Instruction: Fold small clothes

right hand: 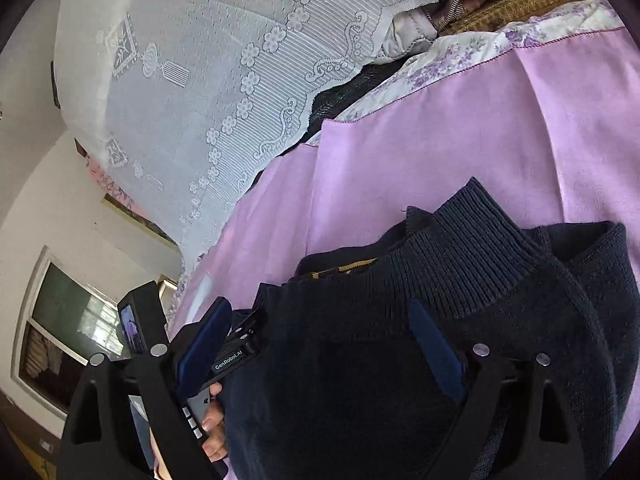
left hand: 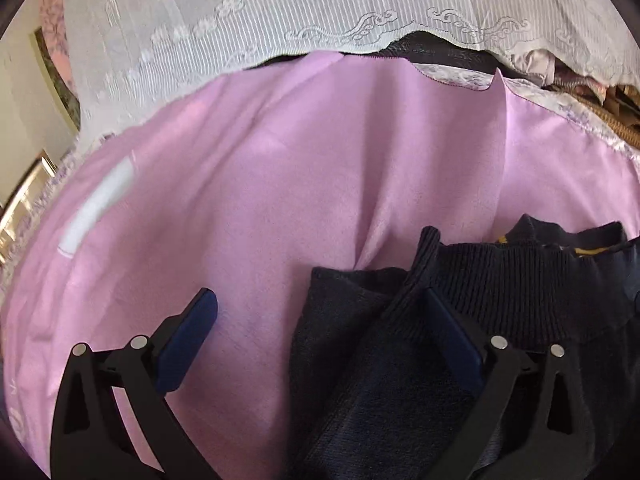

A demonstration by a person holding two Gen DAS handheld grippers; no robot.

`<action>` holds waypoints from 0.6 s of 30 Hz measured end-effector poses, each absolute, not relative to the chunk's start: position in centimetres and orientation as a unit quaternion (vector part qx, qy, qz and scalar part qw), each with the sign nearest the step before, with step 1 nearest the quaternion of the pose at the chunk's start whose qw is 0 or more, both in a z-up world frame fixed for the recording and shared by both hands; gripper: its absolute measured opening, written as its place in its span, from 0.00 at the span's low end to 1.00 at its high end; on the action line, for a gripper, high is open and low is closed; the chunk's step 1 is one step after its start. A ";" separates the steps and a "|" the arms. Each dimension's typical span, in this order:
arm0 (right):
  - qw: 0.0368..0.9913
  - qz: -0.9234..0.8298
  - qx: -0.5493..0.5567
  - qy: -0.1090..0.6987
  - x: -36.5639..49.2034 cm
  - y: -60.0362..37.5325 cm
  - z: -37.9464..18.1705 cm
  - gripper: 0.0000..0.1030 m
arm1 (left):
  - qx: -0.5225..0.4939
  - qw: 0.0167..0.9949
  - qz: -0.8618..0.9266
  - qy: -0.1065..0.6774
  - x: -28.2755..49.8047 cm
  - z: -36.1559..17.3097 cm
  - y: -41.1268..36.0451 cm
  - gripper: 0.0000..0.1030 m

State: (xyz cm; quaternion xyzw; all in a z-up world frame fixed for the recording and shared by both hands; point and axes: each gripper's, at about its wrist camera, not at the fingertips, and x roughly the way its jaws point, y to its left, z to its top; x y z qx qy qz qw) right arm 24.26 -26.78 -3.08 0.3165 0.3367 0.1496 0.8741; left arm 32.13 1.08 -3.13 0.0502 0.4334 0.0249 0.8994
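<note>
**Both tongs open over the dark sweater, fold not yet gripped**

Your left tongs stand released, jaws wide. One pad rests over the pink sheet; the other sits at the ribbed edge of the dark sweater, whose corner lies between the jaws without being pinched. Your right tongs are released as well, spread wide above the body of the same sweater, with nothing pressed between the pads.

The sweater lies bunched on the pink sheet, which covers what looks like a bed. Its ribbed band stands up in a ridge and a bit of yellow label shows inside the neck. In the right wrist view you can also see your other hand holding the left device at the sweater's edge. A white lace cloth hangs beyond the sheet.

You seem to be at the start of a fold, or between folds, lining both tongs up on the garment. Next you likely need to close each pair on a firm edge, the ribbing being the surest hold, then lift and lay the cloth over evenly. Thick knit may slip from a shallow bite.
</note>
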 end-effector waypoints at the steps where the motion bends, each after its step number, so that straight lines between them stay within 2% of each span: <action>1: 0.885 0.125 0.301 0.333 24.0 -26.7 -2.8 0.88 | 0.039 0.899 0.021 0.436 32.1 -2.9 1.5 0.96; 7: 0.902 0.042 0.313 0.295 21.9 -29.5 -2.6 0.88 | 0.027 0.907 0.027 0.420 30.8 -2.2 1.8 0.96; 14: 0.912 0.116 0.284 0.272 18.7 -25.8 -1.2 0.88 | 0.036 0.927 0.005 0.372 26.3 -0.1 0.4 0.96; 18: 0.906 0.132 0.277 0.291 17.1 -24.2 -1.9 0.88 | 0.059 0.927 0.001 0.371 24.1 -0.6 -0.4 0.96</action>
